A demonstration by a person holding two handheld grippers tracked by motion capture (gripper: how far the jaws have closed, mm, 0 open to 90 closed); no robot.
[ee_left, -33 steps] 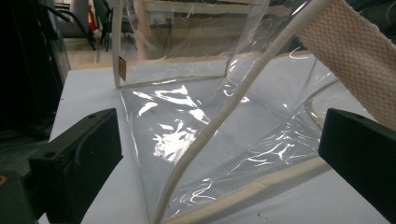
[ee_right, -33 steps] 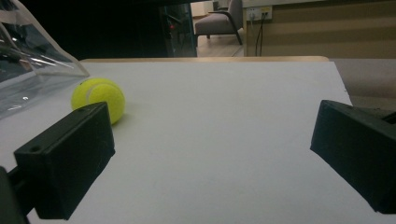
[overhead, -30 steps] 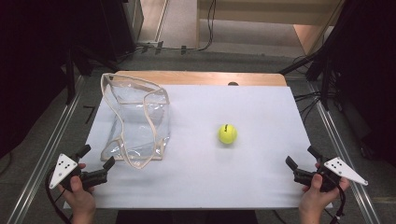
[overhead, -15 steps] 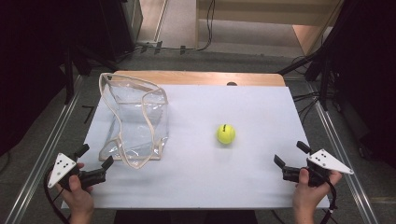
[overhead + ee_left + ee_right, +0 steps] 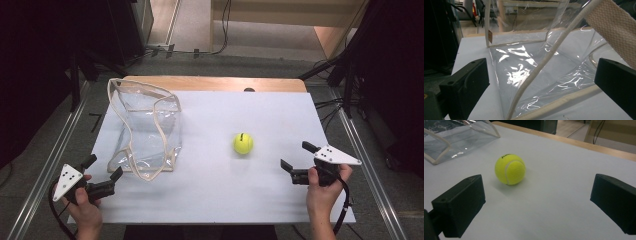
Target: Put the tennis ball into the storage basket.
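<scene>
A yellow tennis ball (image 5: 243,143) lies on a white table (image 5: 260,190) between a clear bag (image 5: 145,131) and the right gripper (image 5: 295,162). Both grippers, including the left gripper (image 5: 103,169), have their 2 jaws apart, holding nothing.

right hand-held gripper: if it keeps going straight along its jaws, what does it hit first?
Probably the tennis ball. The right hand-held gripper is open and points across bare table toward it; the ball sits left of centre between the jaws, so it may only clip the left jaw.
</scene>
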